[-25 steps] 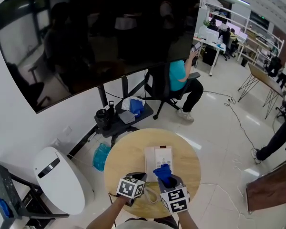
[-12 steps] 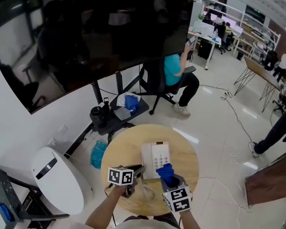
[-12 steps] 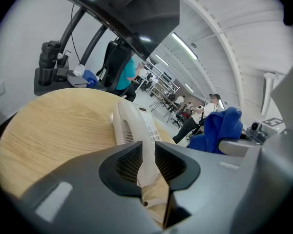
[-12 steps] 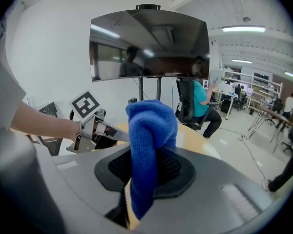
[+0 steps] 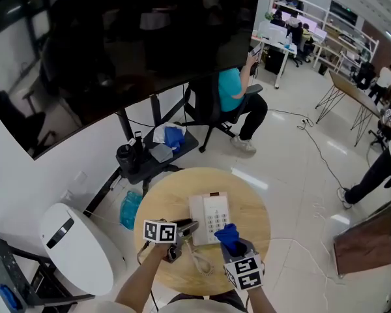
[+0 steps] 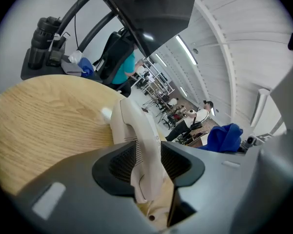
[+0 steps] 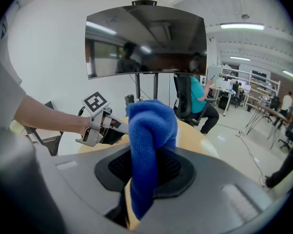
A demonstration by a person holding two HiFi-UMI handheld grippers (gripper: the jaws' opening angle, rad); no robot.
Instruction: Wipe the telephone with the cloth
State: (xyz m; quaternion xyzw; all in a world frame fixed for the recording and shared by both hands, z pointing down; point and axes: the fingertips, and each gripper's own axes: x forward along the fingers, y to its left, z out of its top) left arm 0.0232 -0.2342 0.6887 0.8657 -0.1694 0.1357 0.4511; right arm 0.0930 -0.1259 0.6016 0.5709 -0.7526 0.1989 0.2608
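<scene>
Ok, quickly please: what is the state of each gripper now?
Left gripper: open, jaws just been opening, telephone handset between them.
Right gripper: closed on the blue cloth.

The telephone (image 5: 210,215) sits mid-table (image 5: 169,201) (handset (image 6: 139,130) along its left side); the cloth (image 5: 229,237) is above the near edge.

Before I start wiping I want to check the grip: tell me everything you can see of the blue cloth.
The blue cloth looks like soft, fuzzy fabric, bunched into a thick fold. The right gripper is shut on it, so a rounded lump stands up beyond the jaws and a narrower end trails back between them. In the head view it sits at the near right corner of the white desk telephone; contact cannot be told.
</scene>
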